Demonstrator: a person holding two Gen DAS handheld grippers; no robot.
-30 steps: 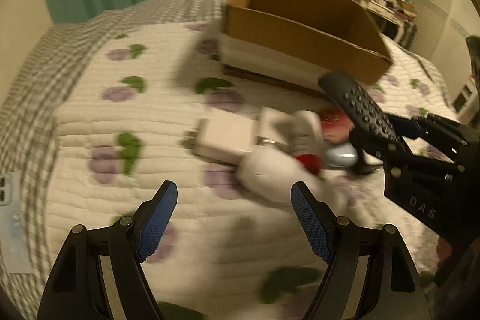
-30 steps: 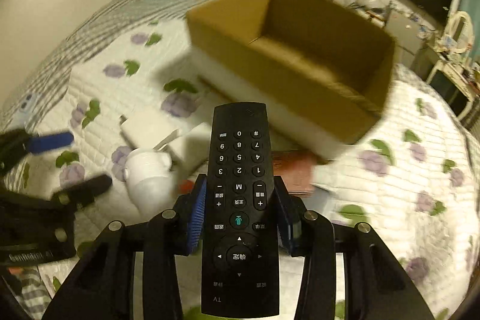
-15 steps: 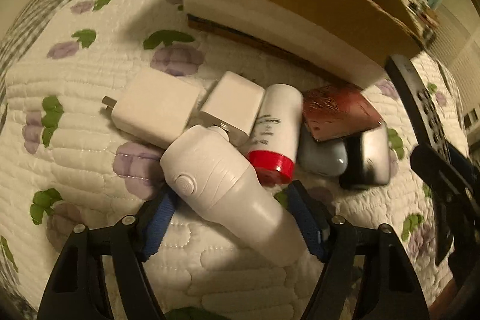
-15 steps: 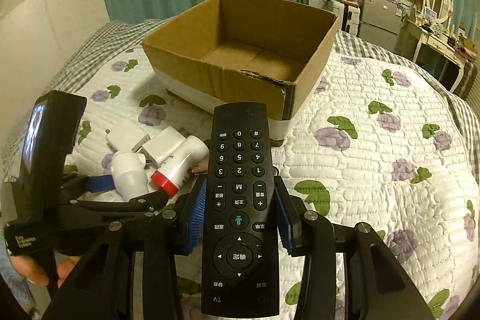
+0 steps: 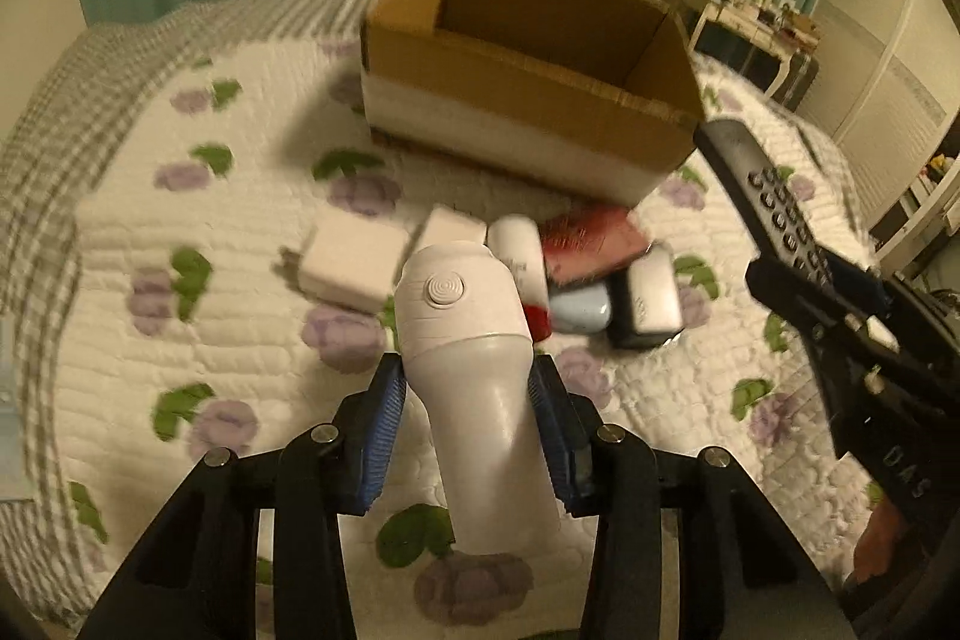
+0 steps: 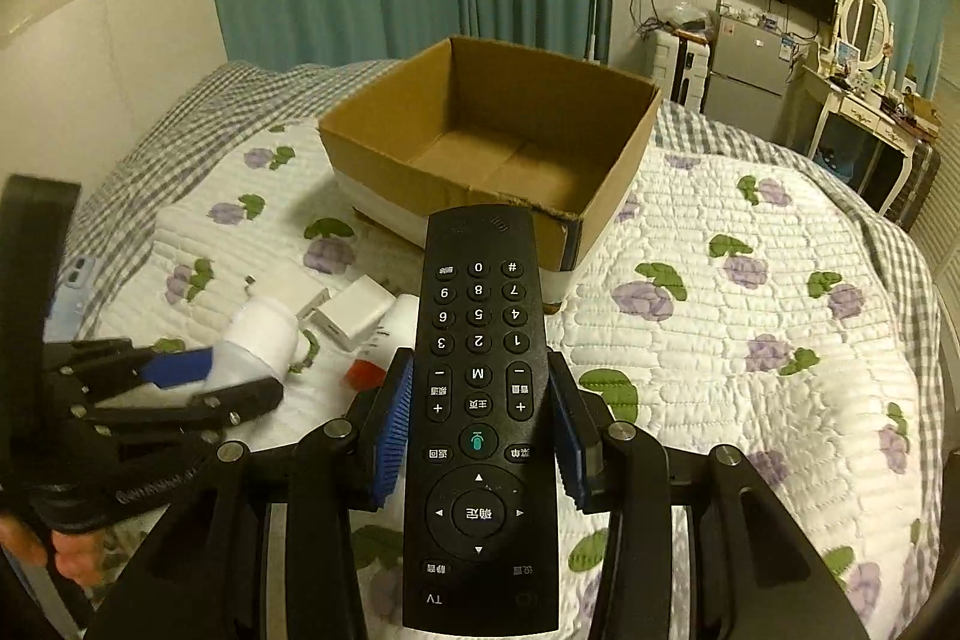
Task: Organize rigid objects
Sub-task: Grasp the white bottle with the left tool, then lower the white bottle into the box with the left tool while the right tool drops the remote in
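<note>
The left hand-held gripper (image 5: 465, 427) was clamped on a white handheld device (image 5: 474, 370) with a round button, its long axis running straight out along the fingers, head forward. The right hand-held gripper (image 6: 478, 424) gripped a black TV remote (image 6: 478, 400) the same way, lengthwise, its top end pointing at the open cardboard box (image 6: 456, 196). The box sat ahead of both grippers, toward the far side of the bed (image 6: 750, 292); the remote's tip seemed almost at its near wall, so the right hand looked nearer for the drop. Two white chargers (image 5: 354, 259), a red-capped tube (image 5: 522, 268), a red case (image 5: 594, 241) and small cases (image 5: 651, 298) lay clustered between the left gripper and the box. Half a second earlier the white device lay on the quilt between spread left fingers; now it was pinched and lifted, the box's inside visible.
</note>
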